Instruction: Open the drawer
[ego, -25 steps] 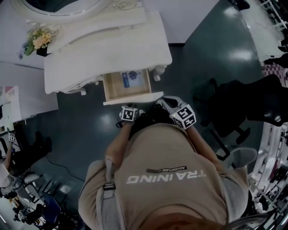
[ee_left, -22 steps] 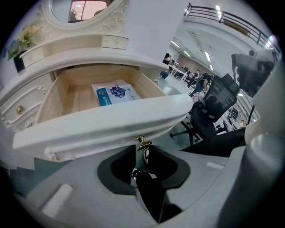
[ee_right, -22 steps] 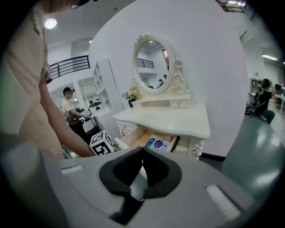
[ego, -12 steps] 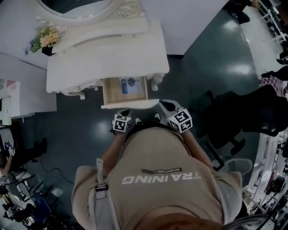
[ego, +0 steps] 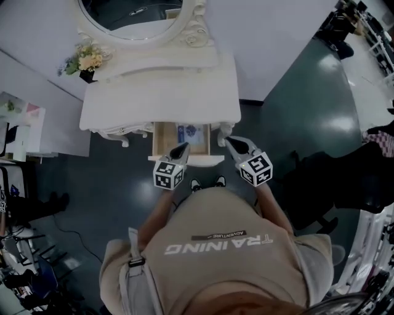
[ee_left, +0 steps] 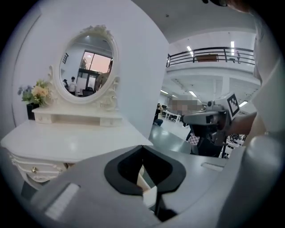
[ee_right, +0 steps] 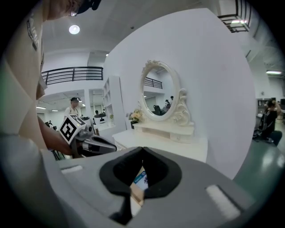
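The white dressing table (ego: pixel 160 98) stands against the wall, and its small drawer (ego: pixel 161 139) is pulled out below the tabletop's front edge. A blue-and-white packet (ego: pixel 192 132) lies on the drawer's wooden bottom. My left gripper (ego: pixel 183 146) hovers over the drawer's front panel, shut and empty. My right gripper (ego: pixel 228 141) hangs just right of the drawer, tips together, holding nothing. In the left gripper view the left gripper (ee_left: pixel 142 147) points over the tabletop. In the right gripper view the packet (ee_right: pixel 141 178) shows through the notch of the right gripper (ee_right: pixel 142 149).
An oval mirror (ego: pixel 138 15) and a dark vase of flowers (ego: pixel 86 61) stand at the table's back. A white cabinet (ego: pixel 24 132) is at the left and a black office chair (ego: pixel 345 178) at the right. The person's shoes (ego: pixel 206 183) stand on the dark floor before the drawer.
Both grippers have risen from below the drawer's front to above it. The head view has pulled up and back, showing more of the mirror. The drawer has stayed open.
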A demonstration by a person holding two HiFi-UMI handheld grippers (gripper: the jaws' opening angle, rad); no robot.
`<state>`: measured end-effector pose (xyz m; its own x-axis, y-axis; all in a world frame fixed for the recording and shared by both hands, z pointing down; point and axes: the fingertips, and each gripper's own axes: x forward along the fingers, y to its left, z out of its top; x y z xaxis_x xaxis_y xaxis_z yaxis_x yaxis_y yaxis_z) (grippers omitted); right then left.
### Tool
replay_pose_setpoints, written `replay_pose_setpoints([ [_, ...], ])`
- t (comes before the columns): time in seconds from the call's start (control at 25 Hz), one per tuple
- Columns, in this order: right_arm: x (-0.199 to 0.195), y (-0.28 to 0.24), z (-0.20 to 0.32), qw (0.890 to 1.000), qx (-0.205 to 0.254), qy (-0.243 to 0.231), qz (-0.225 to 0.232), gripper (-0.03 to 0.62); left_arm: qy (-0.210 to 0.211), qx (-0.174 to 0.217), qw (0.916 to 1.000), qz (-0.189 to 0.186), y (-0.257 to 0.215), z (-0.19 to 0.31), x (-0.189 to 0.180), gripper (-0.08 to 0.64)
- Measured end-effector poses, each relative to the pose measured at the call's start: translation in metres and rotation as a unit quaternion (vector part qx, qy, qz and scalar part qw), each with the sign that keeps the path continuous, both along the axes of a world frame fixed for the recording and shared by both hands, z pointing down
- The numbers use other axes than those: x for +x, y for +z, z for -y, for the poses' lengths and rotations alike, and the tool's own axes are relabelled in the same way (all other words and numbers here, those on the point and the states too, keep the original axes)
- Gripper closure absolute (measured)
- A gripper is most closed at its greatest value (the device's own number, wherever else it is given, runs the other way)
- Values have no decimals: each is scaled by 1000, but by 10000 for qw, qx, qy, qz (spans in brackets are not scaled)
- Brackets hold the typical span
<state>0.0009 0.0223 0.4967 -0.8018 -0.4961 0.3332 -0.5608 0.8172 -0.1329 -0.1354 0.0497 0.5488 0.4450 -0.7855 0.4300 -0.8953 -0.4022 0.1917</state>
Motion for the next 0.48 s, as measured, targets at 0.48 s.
replay_pose_setpoints([
  [0.48, -11, -77, 19, 9955, 910, -185, 185, 589, -314, 1420, 9894, 31, -133, 17, -12, 552],
])
